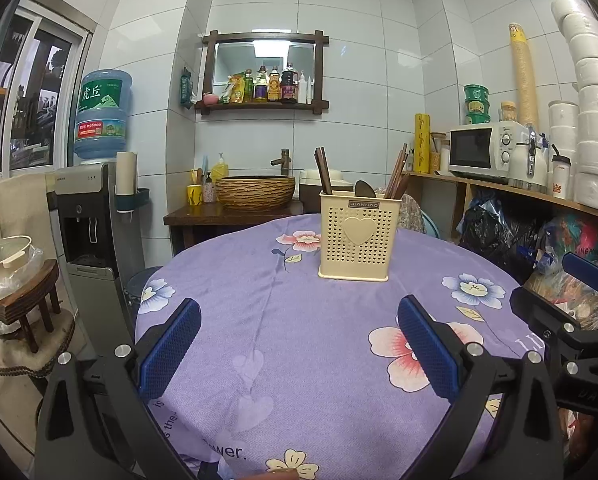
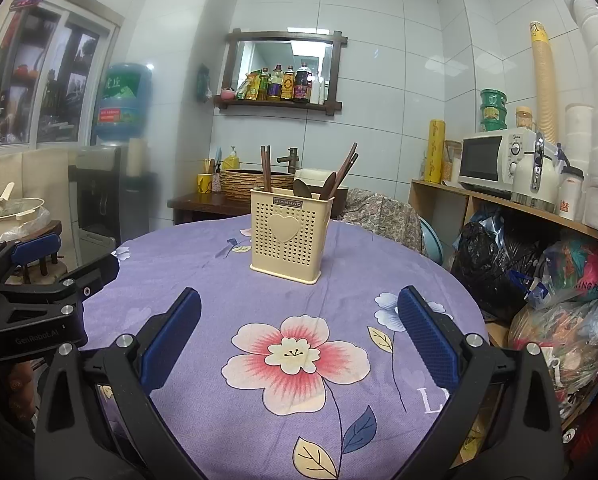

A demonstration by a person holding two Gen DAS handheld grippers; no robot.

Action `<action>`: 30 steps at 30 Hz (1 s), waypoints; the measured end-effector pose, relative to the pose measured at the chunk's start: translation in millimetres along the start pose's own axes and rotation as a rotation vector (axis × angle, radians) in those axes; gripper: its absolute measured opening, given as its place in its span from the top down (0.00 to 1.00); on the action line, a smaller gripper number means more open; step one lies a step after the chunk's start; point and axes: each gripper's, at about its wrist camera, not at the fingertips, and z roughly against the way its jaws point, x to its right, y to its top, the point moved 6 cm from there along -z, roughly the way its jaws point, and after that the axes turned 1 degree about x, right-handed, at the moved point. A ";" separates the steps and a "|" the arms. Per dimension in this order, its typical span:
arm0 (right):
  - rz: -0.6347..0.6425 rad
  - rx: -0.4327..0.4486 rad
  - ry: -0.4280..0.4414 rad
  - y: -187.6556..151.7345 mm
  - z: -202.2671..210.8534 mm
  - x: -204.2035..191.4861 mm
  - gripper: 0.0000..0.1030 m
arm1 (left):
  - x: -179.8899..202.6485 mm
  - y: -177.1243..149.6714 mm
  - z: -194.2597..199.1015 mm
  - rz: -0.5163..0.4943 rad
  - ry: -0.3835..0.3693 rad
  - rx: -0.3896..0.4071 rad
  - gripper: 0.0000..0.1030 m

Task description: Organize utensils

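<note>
Both the left gripper [image 1: 299, 344] and the right gripper [image 2: 299, 336] hover spread wide and empty over the surface [image 2: 219, 280], covered by a purple floral cloth. Toward its far side stands a cream perforated utensil holder [image 2: 289, 236] containing brown chopsticks [image 2: 266, 168] and a dark spoon [image 2: 301, 190].

Cream utensil holder [image 2: 289, 236] upright on floral tablecloth [image 2: 227, 280], chopsticks [image 2: 266, 168] inside

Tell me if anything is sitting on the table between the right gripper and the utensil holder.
Nothing visible. Only bare purple tablecloth lies between the open right gripper and the cream utensil holder. The left gripper sits off to the side, clear of that path.
</note>
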 end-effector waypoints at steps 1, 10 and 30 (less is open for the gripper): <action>0.000 -0.002 0.001 -1.0 -0.6 0.6 0.06 | -0.1 -0.1 0.0 0.000 0.000 0.000 0.05; 0.001 -0.004 0.004 -3.7 -1.3 2.2 0.06 | 0.0 0.0 -0.2 0.001 -0.002 -0.002 0.05; 0.002 -0.004 0.003 -2.7 -0.9 2.2 0.06 | -2.1 -4.3 -1.3 0.006 -0.010 -0.015 0.05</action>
